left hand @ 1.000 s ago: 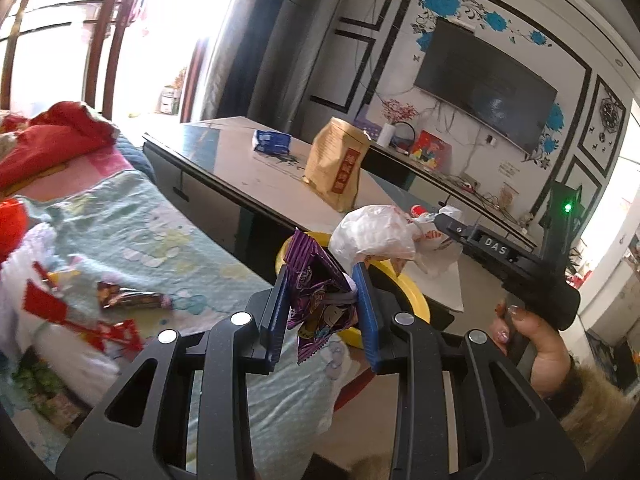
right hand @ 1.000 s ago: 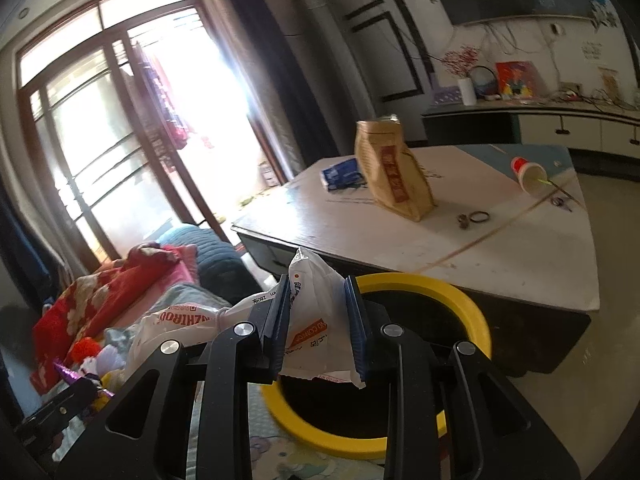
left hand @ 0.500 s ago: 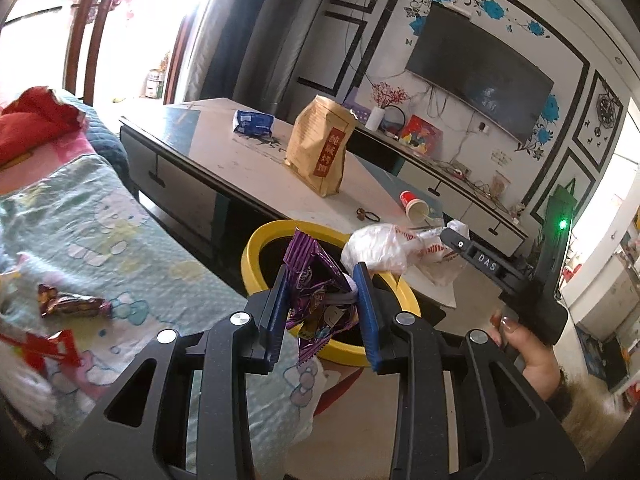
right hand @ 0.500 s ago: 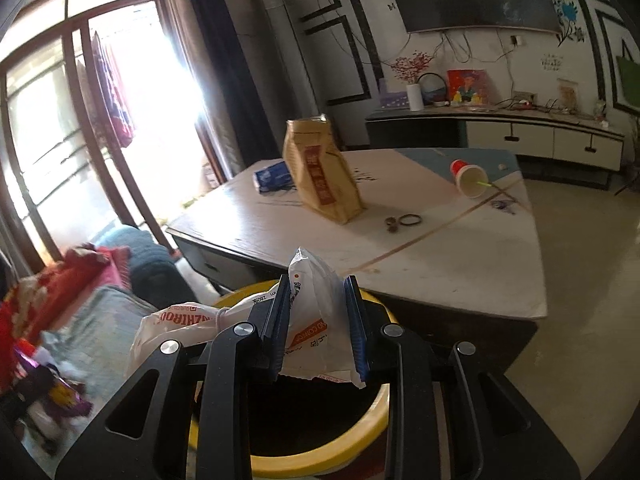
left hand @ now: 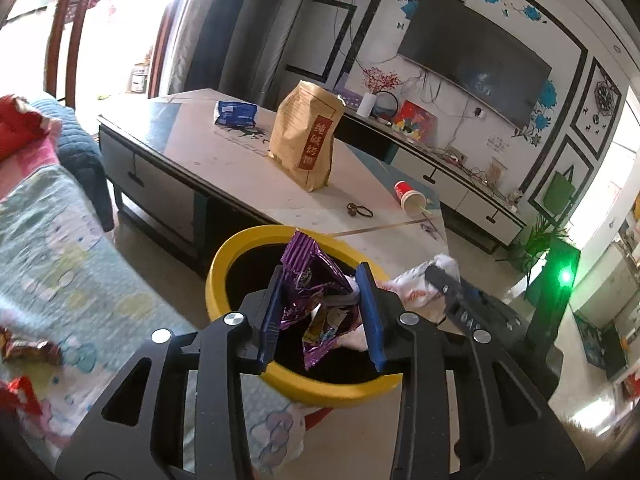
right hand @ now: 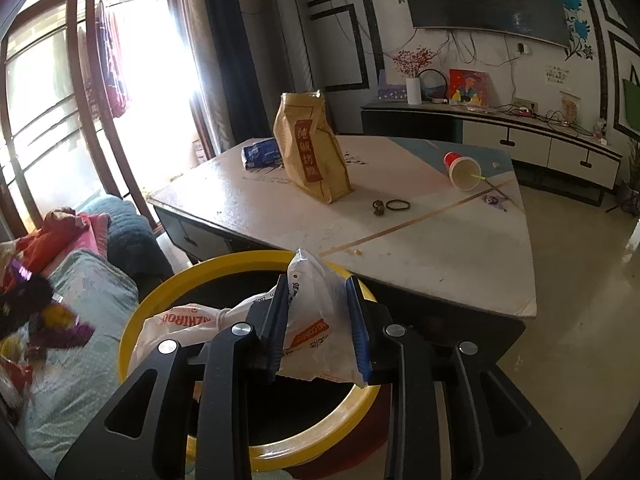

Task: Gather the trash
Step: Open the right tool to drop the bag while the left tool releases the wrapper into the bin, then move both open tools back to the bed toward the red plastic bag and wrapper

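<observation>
1. Step in hand: the drop into the bin (left hand: pixel 224 276), with both pieces of trash held over its dark opening.
2. Left gripper (left hand: pixel 320 314) clenched on a purple wrapper (left hand: pixel 310 280); upper part of the wrapper above the fingertips, lower torn end hanging below them, toward the inside of the bin.
3. Right gripper (right hand: pixel 318 320) clenched on a white plastic bag (right hand: pixel 316 308); one tail of the bag trailing out to the left of the fingers, across the yellow rim.
4. Seen past the left fingers, on the right: the right gripper with the white bag, close beside.
5. Next move, by judgement: opening of both pairs of fingers, so that wrapper and bag fall inside. Care needed for the bag's tail, perhaps catching on the rim.
6. More trash probably left: a red cup (right hand: pixel 460 168) lying on the table (right hand: pixel 440 248) far ahead of the fingers, and small wrappers (left hand: pixel 28 350) on the blanket (left hand: pixel 80 260) to the left.
</observation>
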A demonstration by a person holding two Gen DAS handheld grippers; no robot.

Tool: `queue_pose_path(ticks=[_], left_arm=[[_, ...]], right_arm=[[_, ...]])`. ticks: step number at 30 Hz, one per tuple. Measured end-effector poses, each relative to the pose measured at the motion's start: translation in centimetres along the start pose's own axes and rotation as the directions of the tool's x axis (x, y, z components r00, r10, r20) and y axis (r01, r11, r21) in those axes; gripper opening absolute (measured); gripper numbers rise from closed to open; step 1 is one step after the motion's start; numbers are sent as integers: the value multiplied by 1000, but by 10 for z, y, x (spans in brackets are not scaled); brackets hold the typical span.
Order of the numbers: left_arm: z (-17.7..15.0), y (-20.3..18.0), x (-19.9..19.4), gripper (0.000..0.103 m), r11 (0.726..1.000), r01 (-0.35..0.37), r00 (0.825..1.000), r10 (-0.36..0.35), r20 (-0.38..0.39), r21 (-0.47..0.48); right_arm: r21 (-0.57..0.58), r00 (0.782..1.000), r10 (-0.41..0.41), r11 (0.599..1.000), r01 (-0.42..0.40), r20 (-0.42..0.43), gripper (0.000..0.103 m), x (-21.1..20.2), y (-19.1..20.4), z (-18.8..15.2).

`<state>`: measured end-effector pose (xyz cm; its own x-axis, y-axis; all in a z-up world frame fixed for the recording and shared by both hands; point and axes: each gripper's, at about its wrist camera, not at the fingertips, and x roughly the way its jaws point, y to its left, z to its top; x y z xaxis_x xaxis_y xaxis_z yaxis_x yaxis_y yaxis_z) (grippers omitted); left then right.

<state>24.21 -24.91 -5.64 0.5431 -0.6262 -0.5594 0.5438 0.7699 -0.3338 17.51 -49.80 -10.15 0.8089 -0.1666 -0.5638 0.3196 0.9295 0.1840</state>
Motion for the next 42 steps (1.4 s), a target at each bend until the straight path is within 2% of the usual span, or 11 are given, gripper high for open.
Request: queue_pose_path(ticks=[4, 5, 7, 9, 13, 15, 24, 29, 42], left_arm=[[7, -4, 12, 35, 1000, 1, 1000, -1, -11, 7], [8, -5, 13, 39, 1000, -2, 1000, 2, -13, 7], [10, -5, 17, 59, 1000, 6, 1000, -6, -16, 4], [11, -5, 16, 69, 1000, 5, 1000, -5, -14, 4], [10, -3, 13, 87, 1000, -14, 1000, 14, -8, 9], [9, -1, 9, 91, 1000, -22, 1000, 22, -4, 2], [0, 5, -13, 92, 999, -53, 999, 53, 8, -5], [1, 9, -33, 92, 997, -72, 996, 71, 46, 15], [-3, 42, -91, 92, 987, -160, 976, 163, 144, -32]], right_arm=[[24, 998, 50, 998, -49, -32, 42, 4, 2, -2], [26, 998, 47, 999, -46, -31, 49, 4, 2, -3], [24, 999, 44, 999, -44, -28, 54, 2, 2, -3], [34, 999, 40, 999, -39, -23, 60, 0, 0, -3], [66, 999, 42, 997, -41, -10, 63, -6, -5, -2], [77, 999, 49, 996, -48, -3, 63, -9, -5, -1], [47, 994, 109, 993, -110, 15, 68, -32, 15, 3], [17, 990, 141, 990, -142, 29, 71, -48, 31, 7], [-74, 966, 257, 964, -254, 27, 77, -76, 84, 3]])
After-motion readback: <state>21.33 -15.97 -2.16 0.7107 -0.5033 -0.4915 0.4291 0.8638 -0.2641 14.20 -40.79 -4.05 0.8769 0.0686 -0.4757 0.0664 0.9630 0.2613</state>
